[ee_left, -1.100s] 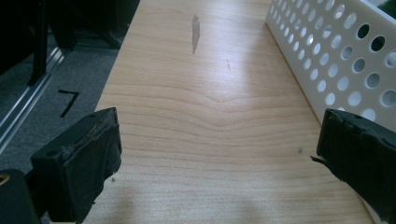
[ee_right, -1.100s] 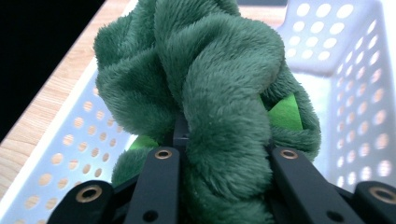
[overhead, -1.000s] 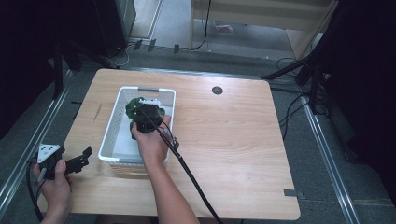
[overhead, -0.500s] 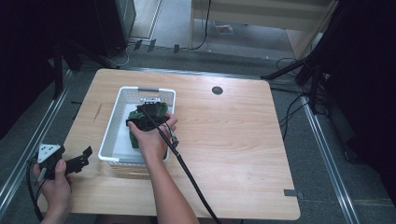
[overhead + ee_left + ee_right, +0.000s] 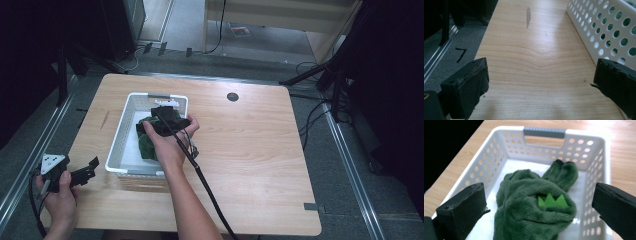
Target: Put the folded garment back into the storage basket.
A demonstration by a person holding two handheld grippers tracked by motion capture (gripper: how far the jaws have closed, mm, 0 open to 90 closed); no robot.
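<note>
A green plush toy [image 5: 531, 202] with a light green zigzag patch lies in the white perforated basket [image 5: 499, 152]. My right gripper [image 5: 540, 196] hovers just above it. Its jaws have just been opening and now stand wide on either side of the toy without touching it. In the high view the right gripper [image 5: 167, 112] hangs over the basket [image 5: 120, 135], where the plush toy [image 5: 146, 145] shows under the hand. My left gripper [image 5: 92, 167] is held at the table's near left corner. The left gripper [image 5: 541, 82] is open with nothing between its jaws, beside the basket wall [image 5: 604, 27].
The wooden table [image 5: 260, 150] has bare room right of the basket. A dark round hole [image 5: 232, 96] sits near its far edge. A grey handle [image 5: 544, 132] tops the basket's far end. The right gripper's cable [image 5: 205, 185] trails toward the near edge.
My right gripper has risen a little over the basket and opened, leaving the green plush toy lying inside. The left hand has stayed put.
</note>
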